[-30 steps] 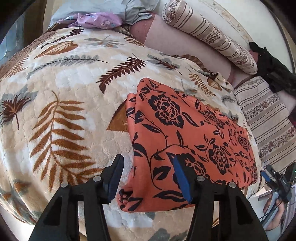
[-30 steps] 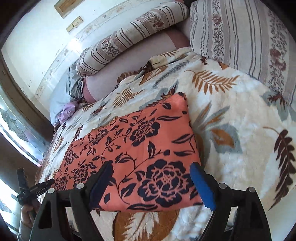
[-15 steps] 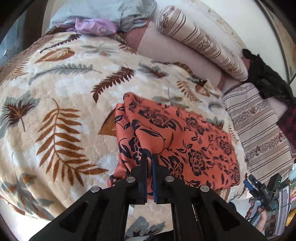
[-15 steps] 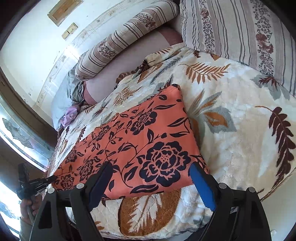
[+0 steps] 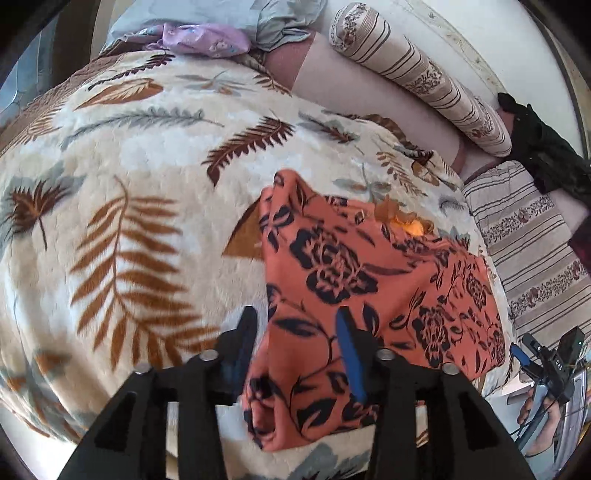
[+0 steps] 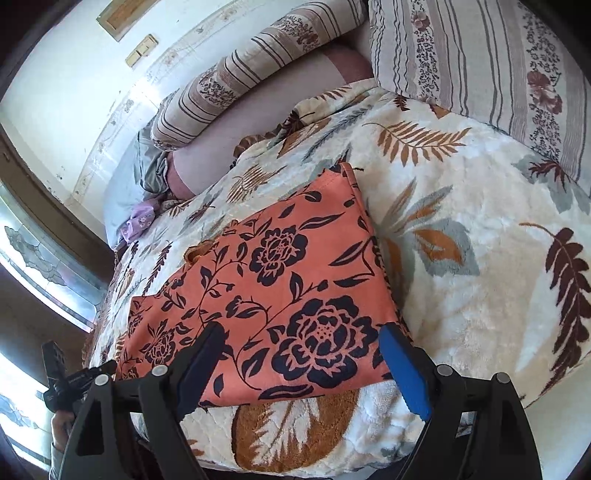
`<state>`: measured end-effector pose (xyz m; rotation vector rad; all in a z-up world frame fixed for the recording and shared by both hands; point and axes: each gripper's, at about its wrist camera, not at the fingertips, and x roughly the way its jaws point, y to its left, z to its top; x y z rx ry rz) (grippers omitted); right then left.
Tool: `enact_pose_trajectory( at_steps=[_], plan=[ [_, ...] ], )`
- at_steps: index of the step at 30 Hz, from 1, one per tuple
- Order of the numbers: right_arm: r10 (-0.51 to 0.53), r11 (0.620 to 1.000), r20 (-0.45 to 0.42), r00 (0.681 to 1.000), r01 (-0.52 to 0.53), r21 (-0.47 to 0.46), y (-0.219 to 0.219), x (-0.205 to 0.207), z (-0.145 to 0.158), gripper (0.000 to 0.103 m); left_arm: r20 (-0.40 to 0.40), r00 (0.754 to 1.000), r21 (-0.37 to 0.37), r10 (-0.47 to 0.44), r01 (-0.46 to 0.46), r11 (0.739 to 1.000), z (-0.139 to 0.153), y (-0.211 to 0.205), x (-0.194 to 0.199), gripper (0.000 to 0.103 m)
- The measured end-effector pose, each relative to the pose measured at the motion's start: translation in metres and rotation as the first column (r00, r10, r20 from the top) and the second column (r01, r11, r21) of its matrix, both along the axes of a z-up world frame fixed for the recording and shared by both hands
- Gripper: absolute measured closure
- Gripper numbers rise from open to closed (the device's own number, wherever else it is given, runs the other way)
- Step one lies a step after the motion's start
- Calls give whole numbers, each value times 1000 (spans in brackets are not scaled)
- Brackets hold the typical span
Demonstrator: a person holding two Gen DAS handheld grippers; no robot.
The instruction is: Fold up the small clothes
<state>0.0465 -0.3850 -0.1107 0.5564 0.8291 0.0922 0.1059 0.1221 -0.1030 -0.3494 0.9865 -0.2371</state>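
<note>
1. Orange fabric printed with black flowers, the small garment (image 5: pixel 369 280), is seen lying on the bed's leaf-patterned blanket (image 5: pixel 122 206), directly ahead of both tongs.
2. The left tongs (image 5: pixel 295 332) are seen with their jaws opening; the garment's near left corner sits in the gap between them, bunched and raised, and no pad is pressed on it.
3. The right tongs (image 6: pixel 304 354) are held spread wide just above the garment's near edge, with the large black flower framed between the 2 fingers and no cloth pinched.
4. Beyond the left tongs, a rumpled fold is seen at the garment's far edge, where a brighter orange patch shows.
5. A striped bolster (image 6: pixel 251 74) is seen far ahead of the right tongs against the wall, and a striped floral pillow (image 6: pixel 480 62) lies ahead and to their right.
6. A lilac cloth (image 5: pixel 207 38) and a pale blue cloth (image 5: pixel 221 14) are seen far ahead of the left tongs, at the blanket's far end.
7. A black garment (image 5: pixel 543 155) is seen far to the upper right of the left tongs.
</note>
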Motion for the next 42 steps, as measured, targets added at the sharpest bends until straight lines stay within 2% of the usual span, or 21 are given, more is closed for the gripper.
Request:
enact_pose_trajectory(
  at_steps=[2,6,8,9,10,12,15,16,18,20,22,24,26,27,28,31,33,35,37,39,42],
  plan=[
    [3,1000,8,1000,-3,-9,-3,15,6,16,23,1000,29,8,-9,1000,2,-1,20,49],
    [-2,1000,10,1000,2,18,-18,61,18,16,3,1000,54,-25,25,998,-8,-13,62,51],
    [78,987,19,997,-80,136,-19,85,21,16,9,998,62,-66,65,996,-13,-23,74,67],
    [130,968,16,991,-130,216,-17,98,18,16,-5,996,72,-89,89,993,-18,-28,81,87],
    [182,944,10,983,-178,280,-13,109,15,16,-20,994,101,-109,111,989,-24,-33,85,97],
    [323,866,-52,945,-274,418,0,140,-7,16,-30,994,159,-107,111,981,-35,-37,95,101],
    [247,924,-187,951,-173,340,-3,170,-42,15,-42,996,107,-74,79,991,-41,-25,110,103],
    [213,918,-203,956,-125,377,-9,174,-55,15,-22,998,101,-54,56,993,-36,-20,111,103],
    [170,904,-153,974,-93,416,-16,173,-57,15,25,1000,80,3,-5,997,-26,-7,109,103],
    [190,920,-105,976,-140,365,-10,168,-55,15,42,997,70,62,-64,995,-28,5,104,103],
    [233,937,-41,972,-213,276,0,160,-51,15,13,997,116,74,-75,990,-39,9,105,103],
    [266,946,7,964,-263,192,9,151,-48,15,11,1000,5,26,-26,1000,-37,9,102,103],
    [269,950,41,962,-272,152,13,145,-47,15,6,1000,-47,-22,23,999,-30,2,102,82],
    [267,952,54,962,-272,142,13,143,-47,15,0,999,-44,-40,40,998,-28,-1,104,45],
    [264,953,62,963,-270,135,13,142,-48,15,10,999,-42,-44,44,998,-26,-3,105,25],
    [256,957,73,964,-263,124,15,142,-48,15,23,1000,-42,-20,21,999,-23,0,110,25],
    [258,956,86,962,-267,119,14,141,-49,15,38,999,-76,12,-9,997,-19,6,110,25],
    [261,956,100,960,-271,112,15,140,-50,15,62,998,-87,-3,8,996,-14,5,107,25],
    [261,957,108,959,-272,100,15,137,-50,15,93,994,-61,-62,67,996,-10,-6,105,26],
    [263,958,111,958,-273,89,16,137,-50,15,95,991,8,-99,98,995,-11,-18,106,26],
    [263,957,115,958,-274,91,17,137,-50,15,76,992,8,-101,100,995,-16,-21,111,27]
  ],
)
